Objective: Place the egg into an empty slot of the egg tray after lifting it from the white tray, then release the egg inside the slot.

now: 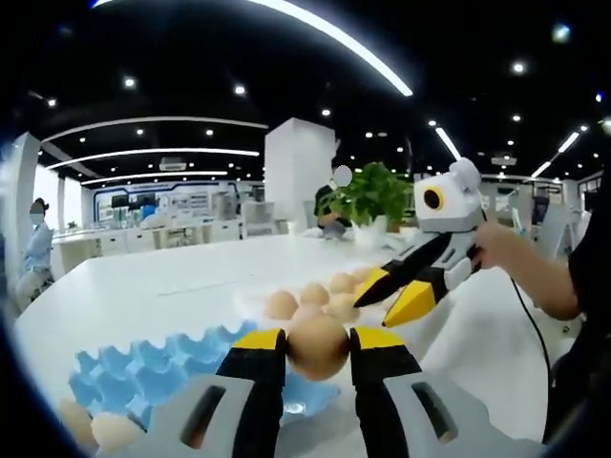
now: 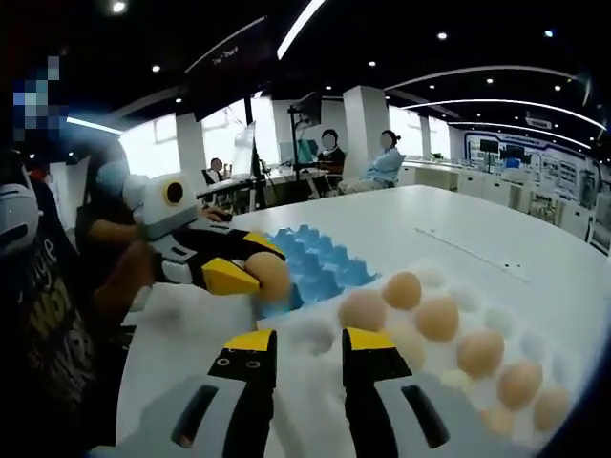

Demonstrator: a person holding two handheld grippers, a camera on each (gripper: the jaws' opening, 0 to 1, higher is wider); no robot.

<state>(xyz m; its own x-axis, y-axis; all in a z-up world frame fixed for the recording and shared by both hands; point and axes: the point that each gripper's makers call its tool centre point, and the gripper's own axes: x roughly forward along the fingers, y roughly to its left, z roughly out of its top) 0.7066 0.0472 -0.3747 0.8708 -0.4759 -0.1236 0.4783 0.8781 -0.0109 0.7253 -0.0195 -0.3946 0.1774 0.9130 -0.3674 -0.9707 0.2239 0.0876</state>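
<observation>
Desk (image 1: 153, 286) – big, white, w/ both trays on it. In left gripper view the blue egg tray (image 1: 143, 367) lies just below and behind the left tool (image 1: 318, 348); most of its slots look empty, and two eggs (image 1: 95, 429) sit at its near-left corner. White tray (image 2: 315, 339) is next to the blue one, seen best in right gripper view, w/ a row of brown eggs (image 2: 458, 334) going from its middle toward lower right; it is soft and blurred, so slot count cannot be told.

Left tool is clamped on the egg (image 1: 318, 345) – yellow tips press on both sides of it, and egg hangs above the near-right edge of the blue tray, not in a slot. Right gripper view shows same thing from the other side: left tool coming in from the left, egg at its tip, over the border between the blue and white trays.

Right tool (image 2: 310, 348) has its tips apart, nothing between them, hovering over the white tray near the eggs. In left gripper view a hand (image 1: 496, 243) holds it.

Far behind: plant (image 1: 372, 196) in white pot, people sitting at other desks.
</observation>
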